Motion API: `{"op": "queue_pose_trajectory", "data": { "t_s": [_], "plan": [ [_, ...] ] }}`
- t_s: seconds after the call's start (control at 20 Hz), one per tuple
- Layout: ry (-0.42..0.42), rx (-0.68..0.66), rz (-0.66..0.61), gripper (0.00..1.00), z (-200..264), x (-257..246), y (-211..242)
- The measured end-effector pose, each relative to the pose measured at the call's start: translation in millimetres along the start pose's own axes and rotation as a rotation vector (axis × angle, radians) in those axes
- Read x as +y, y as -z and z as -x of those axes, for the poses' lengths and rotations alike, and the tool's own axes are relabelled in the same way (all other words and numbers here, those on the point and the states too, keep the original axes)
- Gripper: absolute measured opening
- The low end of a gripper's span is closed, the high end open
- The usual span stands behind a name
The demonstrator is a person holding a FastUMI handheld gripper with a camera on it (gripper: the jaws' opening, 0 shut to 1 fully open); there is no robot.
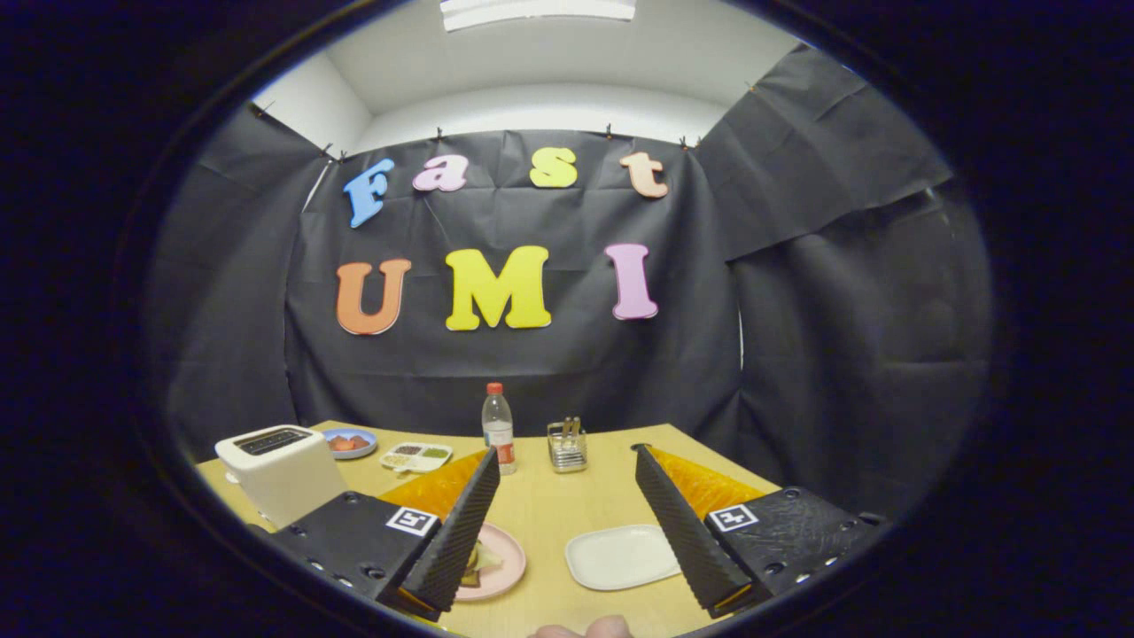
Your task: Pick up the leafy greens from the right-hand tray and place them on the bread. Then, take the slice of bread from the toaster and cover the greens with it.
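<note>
Partly hidden behind one finger, bread (478, 564) with a filling (hard to make out) is seen on a pink plate (507, 567) on the wooden table (549, 523). A white tray (620, 556) is laid between the fingers. The gripper (567, 523) is held spread wide, grasping nothing. Beyond, a white toaster (282, 470), a water bottle (498, 430), a blue plate (350, 442) and a wire holder (567, 445) are set out.

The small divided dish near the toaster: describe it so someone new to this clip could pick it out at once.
Start at the white toaster on the wooden table, beyond the open gripper. Behind it lies a blue plate, then the divided dish, short of the water bottle. It alone is split into compartments.
</note>
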State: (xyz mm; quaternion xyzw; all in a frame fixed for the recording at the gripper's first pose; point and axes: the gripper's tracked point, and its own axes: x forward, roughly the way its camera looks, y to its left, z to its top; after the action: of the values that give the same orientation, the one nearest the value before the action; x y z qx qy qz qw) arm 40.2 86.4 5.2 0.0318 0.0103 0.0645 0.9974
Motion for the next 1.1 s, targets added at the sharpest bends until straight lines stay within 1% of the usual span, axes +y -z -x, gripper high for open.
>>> {"op": "queue_pose_trajectory", "data": {
  "t_s": [0.2, 0.3, 0.4, 0.5, 0.75, 0.9, 1.1],
  "plan": [
    [-0.027, -0.025, 0.015, 0.95, 35.6, -10.8, -8.1],
    [-0.010, -0.043, 0.020, 0.95, 46.7, -21.5, -8.8],
    [-0.005, -0.072, 0.016, 0.95, 60.1, -22.0, -9.7],
    [0.027, -0.096, 0.023, 0.95, 67.1, -31.1, -7.9],
    [0.042, -0.104, 0.006, 0.95, 68.0, -25.8, -5.4],
    [0.004, -0.094, -0.002, 0.95, 63.2, -11.9, 0.3],
    [-0.021, -0.068, -0.015, 0.95, 58.1, -4.5, 7.2]
  ]
}}
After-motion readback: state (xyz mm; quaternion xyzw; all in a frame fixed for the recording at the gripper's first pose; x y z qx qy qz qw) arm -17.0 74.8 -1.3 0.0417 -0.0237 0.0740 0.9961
